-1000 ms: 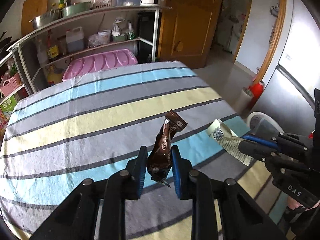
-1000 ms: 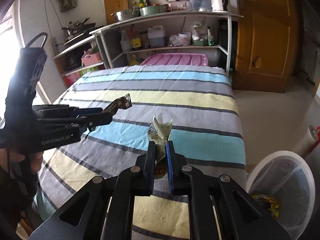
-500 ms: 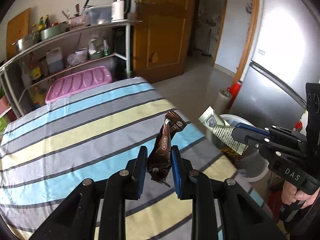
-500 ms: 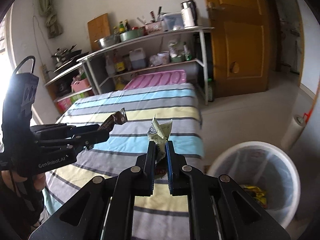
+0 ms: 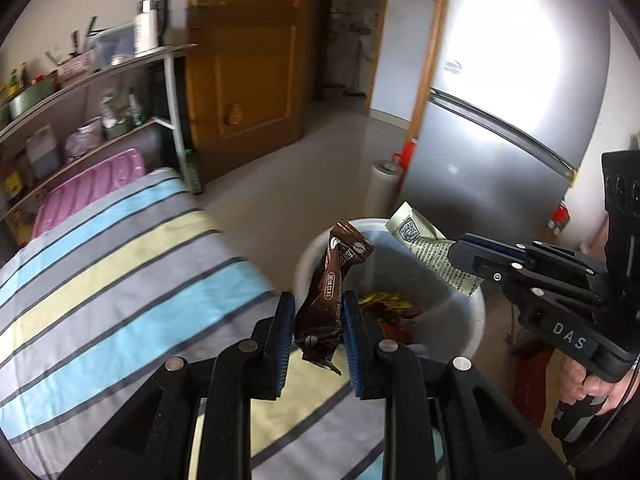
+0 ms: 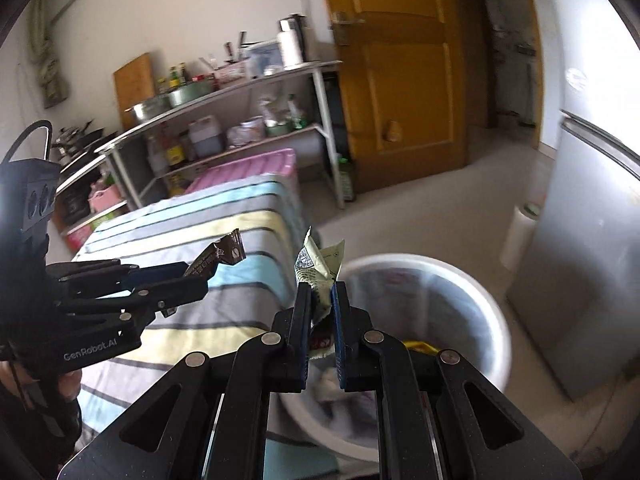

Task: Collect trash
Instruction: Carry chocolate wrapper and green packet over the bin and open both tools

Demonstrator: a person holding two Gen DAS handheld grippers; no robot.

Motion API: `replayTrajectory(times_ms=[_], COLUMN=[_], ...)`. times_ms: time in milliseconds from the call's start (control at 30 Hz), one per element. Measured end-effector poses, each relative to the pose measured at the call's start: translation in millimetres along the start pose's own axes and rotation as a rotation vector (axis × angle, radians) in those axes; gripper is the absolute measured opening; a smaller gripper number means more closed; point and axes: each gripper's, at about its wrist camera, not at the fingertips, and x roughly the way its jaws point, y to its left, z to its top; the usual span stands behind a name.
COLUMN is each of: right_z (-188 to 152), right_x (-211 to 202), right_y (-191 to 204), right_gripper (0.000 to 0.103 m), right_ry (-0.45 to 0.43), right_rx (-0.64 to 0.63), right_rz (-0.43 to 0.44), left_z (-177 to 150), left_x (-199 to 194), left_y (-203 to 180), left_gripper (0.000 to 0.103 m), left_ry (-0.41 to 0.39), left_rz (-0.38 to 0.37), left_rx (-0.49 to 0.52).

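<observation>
White plastic forms the waste bin (image 5: 476, 312), standing on the floor just beside the striped bench (image 5: 120, 272), some rubbish already inside. Above its rim hang both pairs of tongs. The left tongs (image 5: 320, 320) are clamped on a brown foil sachet (image 5: 332, 288), gripped low on its body, its crimped top standing free over the bin's near edge. The right tongs (image 6: 322, 308) are pinched tight on a pale green paper packet (image 6: 318, 268), held at its lower end over the bin mouth. Both wrappers look empty, feather-light and crumpled: soft, slick film likely to cling or flutter on release, best pinched flat across the middle. The packet carries a square scan code and dense small print, unreadable here; the sachet's white lettering is too small to make out. The handles read "GenRobot.AI" and "DAS".
</observation>
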Motion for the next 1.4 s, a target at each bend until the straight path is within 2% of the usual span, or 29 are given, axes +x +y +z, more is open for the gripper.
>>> replayTrajectory(times_ms=[133,333,500,567,833,900,1000,1067,1100,1300,1400], right_z=[-6,-20,-34,-37,-46,-46,-46,-45,-44,-39,-38], right_x=[6,25,47,51,60,61,59,56,53,28,7], right_y=[-26,-56,-68,-72,-82,-82,-80,-80,-80,-70,-58], right_gripper=[0.01,0.01,0.01,0.011,0.014,0.015,0.023,0.038,0.042,0.043,0.043], right_ry=[0.044,0.118,0.192,0.203,0.235,0.238,0.23,0.223,0.217,0.154,0.108], right_rx=[0.041,0.066,0.071,0.074,0.096,0.097,0.1,0.108,0.114,0.122,0.125], right_rz=[-0.041,-0.086,-0.112,-0.123,-0.138,-0.129,-0.146,-0.153,-0.155,-0.182,-0.202], left_z=[3,2,-6,-8,-11,-12,-11,-9,-9,-8,-10], left_x=[21,60,79,84,91,92,90,87,85,67,51], left_y=[-20,-40,-51,-51,-52,-52,-52,-50,-50,-50,-50], left_gripper=[0.025,0.025,0.025,0.025,0.026,0.03,0.046,0.046,0.047,0.06,0.062], left_ry=[0.043,0.134,0.191,0.205,0.23,0.235,0.226,0.215,0.209,0.155,0.116], left_rz=[-0.048,-0.08,-0.06,-0.074,-0.052,-0.05,-0.043,-0.04,-0.033,-0.019,0.013], left_rx=[0.007,0.005,0.018,0.007,0.003,-0.001,-0.001,0.0,0.0,-0.001,0.013])
